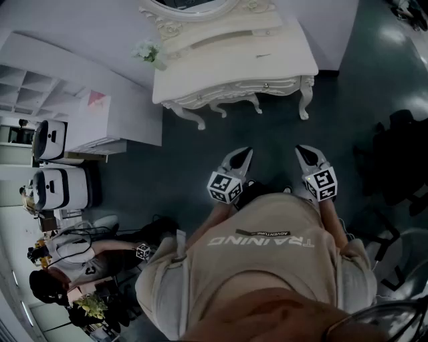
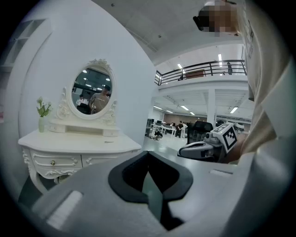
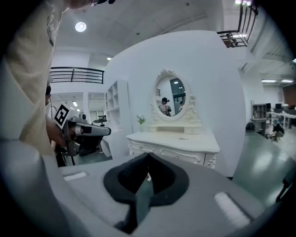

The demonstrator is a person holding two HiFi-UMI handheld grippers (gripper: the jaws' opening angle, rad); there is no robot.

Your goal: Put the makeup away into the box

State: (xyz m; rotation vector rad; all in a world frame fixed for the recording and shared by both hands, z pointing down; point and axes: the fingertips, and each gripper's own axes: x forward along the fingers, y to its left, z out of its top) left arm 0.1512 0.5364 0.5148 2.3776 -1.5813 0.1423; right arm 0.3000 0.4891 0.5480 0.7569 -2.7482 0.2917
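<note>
1. Makeup and its box cannot be made out in any view. Only one small dark item (image 1: 264,55) lies on the white surface (image 1: 221,70), too small to name.
2. Left gripper (image 1: 245,153) and right gripper (image 1: 304,151) each have their jaws pressed together on nothing, held side by side well short of that surface's front edge.
3. Likely risk: reaching in with jaws closed would shove the item toward the mirror (image 1: 190,5) or off the curved edge. A wide sweep could tip the flower vase (image 1: 148,52) at the surface's left rear corner.
4. Bare floor (image 1: 274,130) before the surface leaves free room for the approach — though carved legs stand under its front corners.
</note>
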